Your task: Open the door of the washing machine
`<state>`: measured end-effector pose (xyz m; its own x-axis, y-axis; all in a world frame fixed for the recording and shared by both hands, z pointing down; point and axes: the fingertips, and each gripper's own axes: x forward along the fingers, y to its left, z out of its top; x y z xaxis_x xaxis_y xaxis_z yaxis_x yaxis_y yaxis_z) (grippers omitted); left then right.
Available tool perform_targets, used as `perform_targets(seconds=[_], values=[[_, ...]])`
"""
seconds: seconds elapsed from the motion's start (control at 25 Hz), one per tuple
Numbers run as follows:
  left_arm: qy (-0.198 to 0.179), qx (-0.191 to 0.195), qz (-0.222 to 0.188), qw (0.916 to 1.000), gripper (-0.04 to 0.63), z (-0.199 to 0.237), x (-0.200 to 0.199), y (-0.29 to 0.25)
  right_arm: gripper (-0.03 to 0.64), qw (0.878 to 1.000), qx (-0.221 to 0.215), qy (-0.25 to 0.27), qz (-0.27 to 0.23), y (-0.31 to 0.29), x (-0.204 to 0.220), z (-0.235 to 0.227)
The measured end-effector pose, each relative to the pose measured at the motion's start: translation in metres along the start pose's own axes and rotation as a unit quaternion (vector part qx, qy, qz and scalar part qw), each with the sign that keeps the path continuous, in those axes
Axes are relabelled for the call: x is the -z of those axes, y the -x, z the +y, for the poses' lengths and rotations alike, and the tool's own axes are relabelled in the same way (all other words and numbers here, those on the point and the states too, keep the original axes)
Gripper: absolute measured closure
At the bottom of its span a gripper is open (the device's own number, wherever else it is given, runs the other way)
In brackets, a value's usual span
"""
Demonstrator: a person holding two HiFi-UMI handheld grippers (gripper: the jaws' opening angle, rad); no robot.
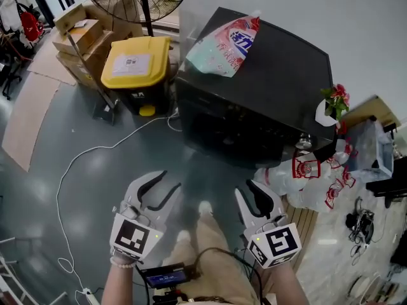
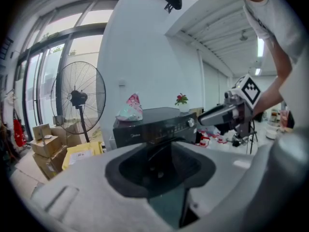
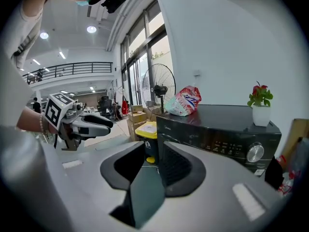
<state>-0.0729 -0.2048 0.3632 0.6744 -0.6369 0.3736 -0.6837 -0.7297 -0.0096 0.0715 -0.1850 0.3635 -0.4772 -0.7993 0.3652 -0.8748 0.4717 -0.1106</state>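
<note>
Two grippers, held side by side and well apart, both pointing forward and slightly down at the washing machine. Neither touches it.

- Left gripper: jaws spread wide, nothing between them. Marker cube faces up; bead bracelet on the wrist.
- Right gripper: jaws parted by a narrower gap, also empty. Cube faces up.
- The machine is black and stands against the white wall, front toward the person, straight ahead of both grippers. Its front is dark in the head view and the door's outline is hard to make out. There is a small pale logo on the control panel, too small to read surely, and a silver dial at the panel's right end.
- On top: a pink and pale-green detergent bag with blue Chinese characters, not legible, and a potted plant with red flowers at the right corner.
- Left of the machine: yellow-lidded bin, white label on the lid, print unreadable.
- Right of it, on the floor: white plastic bags with red print, unreadable.
</note>
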Motion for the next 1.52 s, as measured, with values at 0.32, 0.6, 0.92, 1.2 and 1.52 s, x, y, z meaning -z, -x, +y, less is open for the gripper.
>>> perform_targets(seconds=[0.32,0.6,0.92,1.2,1.52], values=[[-0.033,0.004,0.006,0.9994,0.437,0.019,0.019,-0.060,0.514,1.000,-0.003,-0.010,0.019,-0.023,0.019,-0.032],[-0.026,0.003,0.030,0.9992,0.426,0.031,0.053,-0.101,0.514,1.000,-0.010,-0.013,0.019,-0.049,0.035,-0.053],[-0.052,0.014,0.063,0.9965,0.413,0.039,0.087,-0.140,0.514,0.999,-0.017,-0.015,0.026,-0.072,0.057,-0.069],[-0.056,0.017,0.080,0.9951,0.411,0.050,0.116,-0.175,0.514,0.999,-0.026,-0.013,0.030,-0.089,0.074,-0.079],[-0.063,0.030,0.109,0.9917,0.403,0.058,0.154,-0.215,0.514,0.999,-0.040,-0.009,0.035,-0.106,0.088,-0.087]])
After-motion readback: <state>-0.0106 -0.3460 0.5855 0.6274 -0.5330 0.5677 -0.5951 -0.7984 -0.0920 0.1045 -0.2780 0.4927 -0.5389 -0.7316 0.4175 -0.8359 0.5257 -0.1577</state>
